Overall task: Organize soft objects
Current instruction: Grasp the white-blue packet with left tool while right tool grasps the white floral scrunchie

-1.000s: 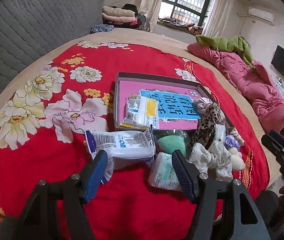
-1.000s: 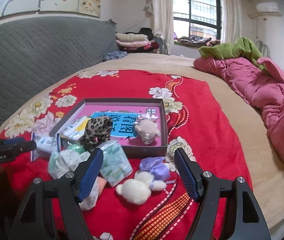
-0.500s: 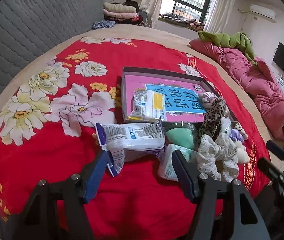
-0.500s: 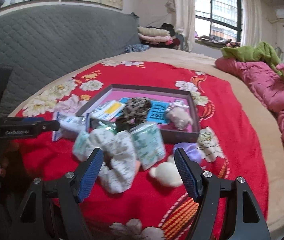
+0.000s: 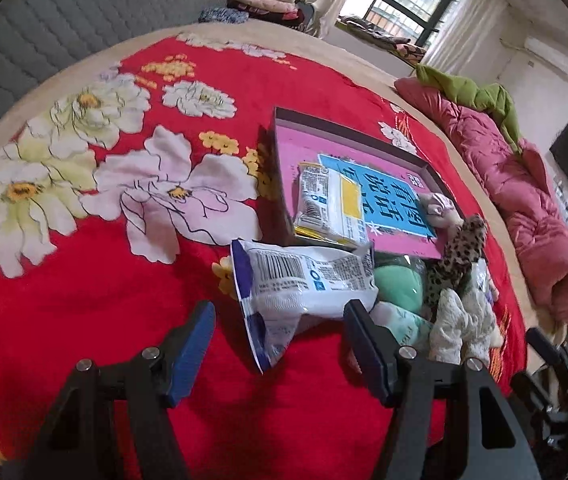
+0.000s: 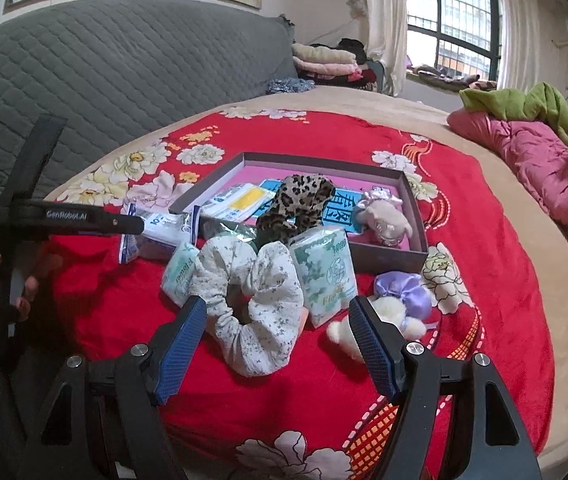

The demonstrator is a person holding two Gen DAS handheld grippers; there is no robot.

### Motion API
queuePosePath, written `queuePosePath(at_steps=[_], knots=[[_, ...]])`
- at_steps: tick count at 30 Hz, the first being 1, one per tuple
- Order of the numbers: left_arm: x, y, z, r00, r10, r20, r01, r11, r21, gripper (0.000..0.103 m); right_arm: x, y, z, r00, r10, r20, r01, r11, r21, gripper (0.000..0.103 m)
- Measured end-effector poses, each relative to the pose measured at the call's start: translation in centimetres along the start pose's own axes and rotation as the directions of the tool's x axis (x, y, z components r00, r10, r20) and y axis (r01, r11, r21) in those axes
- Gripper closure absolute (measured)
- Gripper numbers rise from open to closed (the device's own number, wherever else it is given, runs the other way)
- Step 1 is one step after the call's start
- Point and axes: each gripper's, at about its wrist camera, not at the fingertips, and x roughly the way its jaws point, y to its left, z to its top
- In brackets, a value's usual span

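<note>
A grey box with a pink floor sits on the red floral bedspread. Inside it lie a yellow-and-white packet, a blue book and a beige plush. A leopard scrunchie leans over its front wall. In front lie a white floral scrunchie, two tissue packs, a white-and-blue bag, a green sponge, a purple satin scrunchie and a cream pompom. My left gripper is open just before the bag. My right gripper is open over the white scrunchie.
A grey quilted headboard runs along the left. A pink quilt with a green cloth lies at the right. Folded clothes are stacked by the window. The left gripper's body shows in the right wrist view.
My left gripper has moved forward, closer to the white-and-blue bag. My right gripper has shifted left and closer, from the pompom side to over the white floral scrunchie.
</note>
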Motion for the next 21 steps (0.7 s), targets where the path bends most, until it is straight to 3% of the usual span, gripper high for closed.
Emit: queuePosePath(at_steps=[9,16,21], knots=[[2.8,1.0,0.8,0.994,-0.098,-0.051,0.093,0.992,-0.084,0.037,1.5,0.0,-0.5,1.000,0.003,-0.026,-0.003,1.000,0.007,0.028],[4.0,0.1,1.1,0.990,-0.127,-0.068,0.123,0.990,-0.063,0.037,3.4,0.3,-1.0,0.998,0.012,-0.059,-0.011,1.000,0.013,0.028],[4.2,-0.4,1.3,0.989,-0.133,-0.065,0.131,0.991,-0.038,0.049,5.0,0.6,-1.0,0.996,0.011,-0.090,-0.011,1.000,0.009,0.028]])
